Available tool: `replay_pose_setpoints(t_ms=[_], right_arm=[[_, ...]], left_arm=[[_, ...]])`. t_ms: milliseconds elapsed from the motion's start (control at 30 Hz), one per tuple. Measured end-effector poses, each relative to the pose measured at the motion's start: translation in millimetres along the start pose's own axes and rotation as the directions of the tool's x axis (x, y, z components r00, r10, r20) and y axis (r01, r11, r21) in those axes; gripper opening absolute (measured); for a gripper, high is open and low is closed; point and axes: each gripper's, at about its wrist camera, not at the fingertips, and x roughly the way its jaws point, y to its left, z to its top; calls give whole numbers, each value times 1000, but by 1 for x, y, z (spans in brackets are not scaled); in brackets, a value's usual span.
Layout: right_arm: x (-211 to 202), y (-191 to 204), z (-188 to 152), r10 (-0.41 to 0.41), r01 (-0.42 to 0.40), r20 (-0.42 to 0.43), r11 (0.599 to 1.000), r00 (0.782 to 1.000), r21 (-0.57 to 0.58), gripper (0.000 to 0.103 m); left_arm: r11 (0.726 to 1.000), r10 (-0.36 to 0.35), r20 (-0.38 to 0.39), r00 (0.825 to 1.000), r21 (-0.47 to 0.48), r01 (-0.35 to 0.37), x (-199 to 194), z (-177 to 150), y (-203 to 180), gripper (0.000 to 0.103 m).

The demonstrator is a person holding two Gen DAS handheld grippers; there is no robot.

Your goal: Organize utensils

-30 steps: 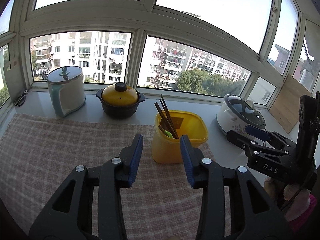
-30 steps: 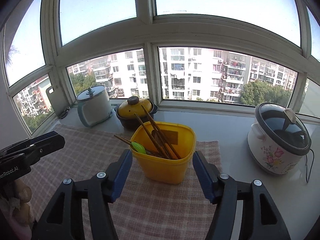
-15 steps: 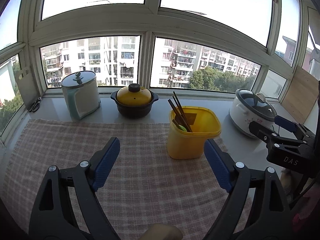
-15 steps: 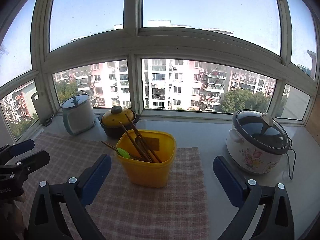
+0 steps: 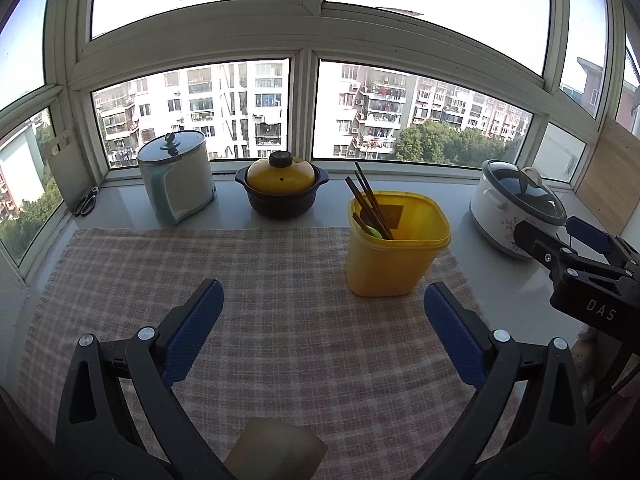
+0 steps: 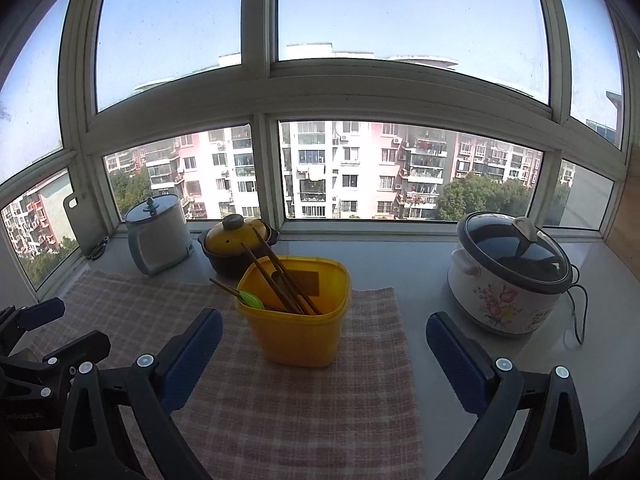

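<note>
Nearest, the left gripper (image 5: 320, 324) is opening wide with nothing between its jaws, where 1 second ago they stood far narrower; the right gripper (image 6: 324, 344) is already spread and empty. Just beyond, on the checked cloth (image 5: 280, 320), the yellow bin (image 6: 296, 312) holds chopsticks (image 6: 280, 284) and a green spoon (image 6: 251, 300) — the sorting looks finished. Farther back sits the clay pot (image 5: 282, 192).

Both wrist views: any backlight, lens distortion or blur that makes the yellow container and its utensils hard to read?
Left wrist view: strong fisheye bends the window frame; sky is blown out, yet the yellow container and chopsticks stay sharp. Right wrist view: same bowing, sky less washed out, container and green spoon clear; no motion blur in either.
</note>
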Motion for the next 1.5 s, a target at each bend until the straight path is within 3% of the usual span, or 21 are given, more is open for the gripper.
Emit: replay_pose_setpoints(t_ms=[600, 1500], right_arm=[[8, 4, -1, 33, -34, -12, 999, 999, -18, 103], [10, 3, -1, 39, -40, -22, 999, 999, -16, 103]], left_arm=[[999, 45, -24, 999, -22, -45, 2, -4, 3, 103], [998, 54, -20, 998, -20, -55, 3, -4, 4, 103]])
